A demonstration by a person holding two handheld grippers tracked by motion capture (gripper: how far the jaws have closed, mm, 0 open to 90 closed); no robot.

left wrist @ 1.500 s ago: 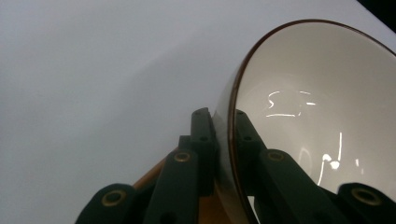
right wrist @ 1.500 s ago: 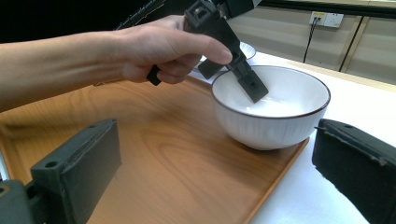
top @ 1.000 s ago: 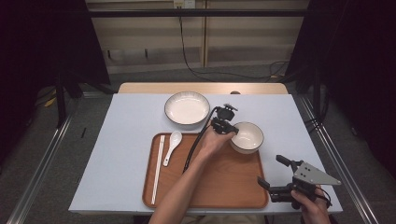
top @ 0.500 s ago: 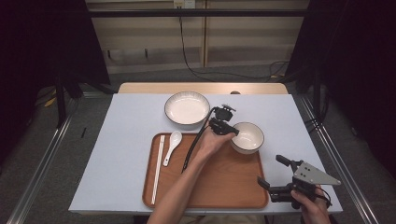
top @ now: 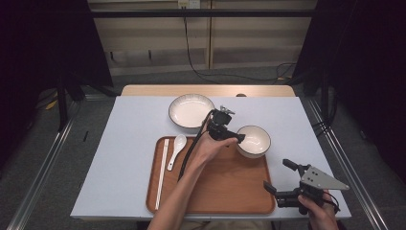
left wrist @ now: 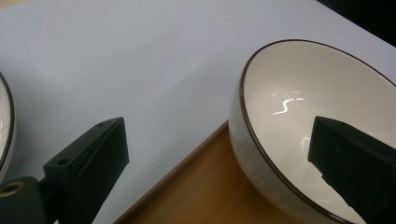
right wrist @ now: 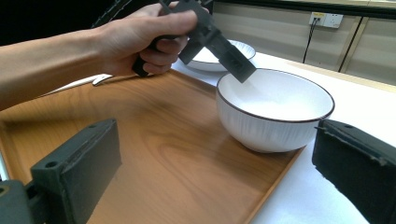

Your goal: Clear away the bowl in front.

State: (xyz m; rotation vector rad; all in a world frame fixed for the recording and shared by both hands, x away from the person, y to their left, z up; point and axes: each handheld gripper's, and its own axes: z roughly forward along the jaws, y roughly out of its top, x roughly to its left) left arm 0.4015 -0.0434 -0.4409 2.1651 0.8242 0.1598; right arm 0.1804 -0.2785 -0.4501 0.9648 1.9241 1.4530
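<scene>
A white bowl [top: 253, 140] with a dark rim rests at the far right corner of the wooden tray [top: 225, 187]. My left gripper [top: 235, 134] hangs over the bowl's left rim. Its jaws have just been opening and now stand open. In the left gripper view the bowl [left wrist: 289, 116] has its rim between the jaws, one jaw inside and one outside, neither pressing on it. My right gripper [top: 280, 176] is held open at the tray's near right corner, nothing between its jaws, facing the bowl [right wrist: 275, 109] and the left gripper [right wrist: 233, 60].
A wide white plate [top: 191, 110] lies on the pale table [top: 119, 167] beyond the tray. A white spoon [top: 176, 151] and a pair of chopsticks [top: 163, 172] lie at the tray's left side. The person's left forearm crosses the tray's middle.
The left gripper's jaws have spread apart from the bowl's rim, and the hand has shifted slightly left. The bowl and the right gripper have stayed where they were.
</scene>
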